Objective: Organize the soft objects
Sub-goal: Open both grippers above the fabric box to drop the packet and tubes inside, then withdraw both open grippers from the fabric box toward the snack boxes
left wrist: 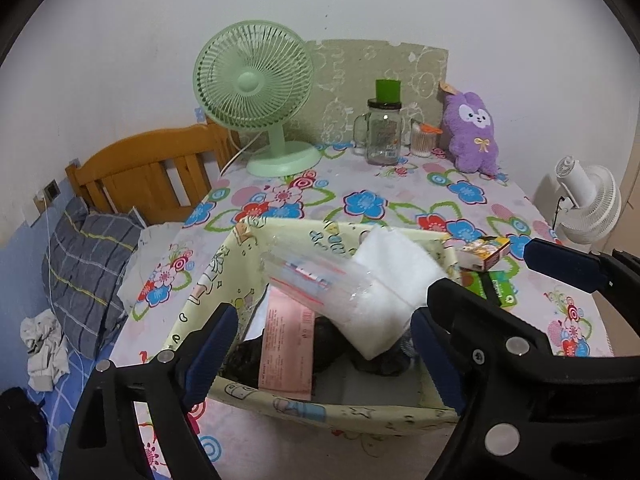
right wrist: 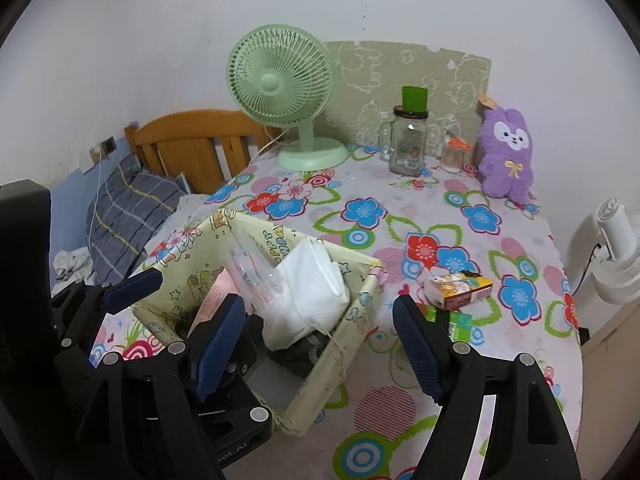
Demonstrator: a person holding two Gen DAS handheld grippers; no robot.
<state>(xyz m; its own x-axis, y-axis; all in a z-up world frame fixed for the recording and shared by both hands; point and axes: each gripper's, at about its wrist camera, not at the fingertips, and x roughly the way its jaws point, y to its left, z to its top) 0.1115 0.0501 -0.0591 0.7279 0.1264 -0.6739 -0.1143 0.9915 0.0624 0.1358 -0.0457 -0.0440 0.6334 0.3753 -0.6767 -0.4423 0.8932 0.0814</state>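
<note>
A pale yellow fabric box [left wrist: 212,280] [right wrist: 320,376] with cartoon prints stands on the flowered table [left wrist: 360,184] [right wrist: 360,184]. A clear zip bag of white soft pads [left wrist: 384,280] [right wrist: 312,288] leans out of it over the rim, above a pink leaflet [left wrist: 286,344] and dark things. My left gripper [left wrist: 324,356] hangs open over the box's near side, its pads clear of the bag. My right gripper [right wrist: 318,344] is open by the box's right corner and holds nothing. One of its fingers [left wrist: 560,266] shows in the left wrist view. A purple plush [left wrist: 474,132] [right wrist: 506,152] sits at the back right.
A green fan [left wrist: 254,80] [right wrist: 280,80], a glass jar [left wrist: 384,132] [right wrist: 408,144] and a swab pot stand at the back. A small carton [left wrist: 484,254] [right wrist: 456,286] and a green box [left wrist: 496,288] lie right of the fabric box. A white fan [right wrist: 616,256] is right; a bed with a plaid pillow [left wrist: 88,264] is left.
</note>
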